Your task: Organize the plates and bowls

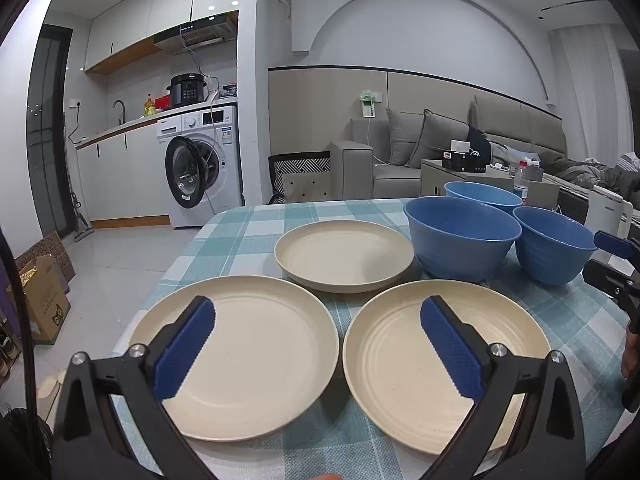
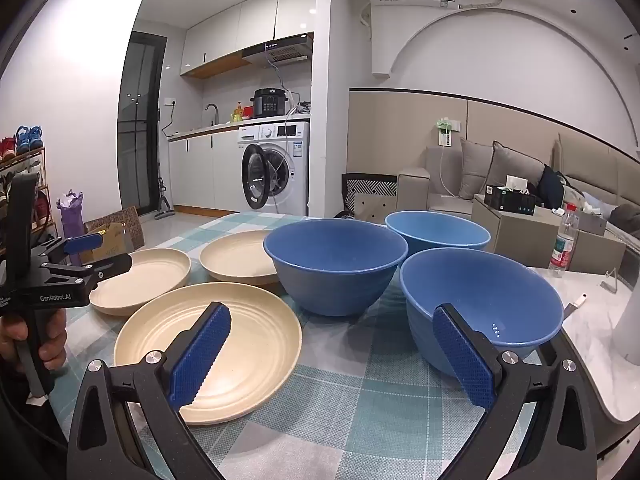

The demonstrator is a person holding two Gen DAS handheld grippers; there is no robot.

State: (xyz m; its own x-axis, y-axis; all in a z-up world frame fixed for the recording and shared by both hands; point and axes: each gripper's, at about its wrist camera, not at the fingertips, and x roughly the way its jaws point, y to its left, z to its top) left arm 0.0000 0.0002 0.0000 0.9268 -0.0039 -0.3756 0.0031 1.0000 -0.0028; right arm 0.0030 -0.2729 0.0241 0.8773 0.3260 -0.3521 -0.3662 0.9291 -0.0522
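1. Table [image 1: 248, 236]: covered by a teal-and-white checked cloth; carries three cream plates and three blue bowls, all separate, none stacked.
2. Left plate [image 1: 256, 356]: near edge of the table, at the left; empty, lying flat.
3. Right plate [image 1: 384, 368]: just beside the left plate, a narrow strip of cloth between them; ribbed rings inside; empty.
4. Far plate [image 1: 344, 254]: behind the gap between the two near plates, just beside the big bowl; empty.
5. Big bowl [image 1: 460, 240]: upright, right of the far plate; empty.
6. Right bowl [image 1: 552, 248]: upright, close beside the big bowl at the table's right side; empty.
7. Back bowl [image 1: 482, 196]: upright, behind the other two, near the far edge.
8. Left gripper [image 1: 318, 344]: jaws spread wide, nothing between the pads; hovers over the two near plates, one finger above each.
9. Right gripper [image 2: 332, 356]: jaws spread wide, nothing gripped; one finger over the right plate, the other in front of the right bowl.
10. Hand [image 2: 36, 336]: wrapped around the left gripper's handle, seen at the left edge of the right wrist view.
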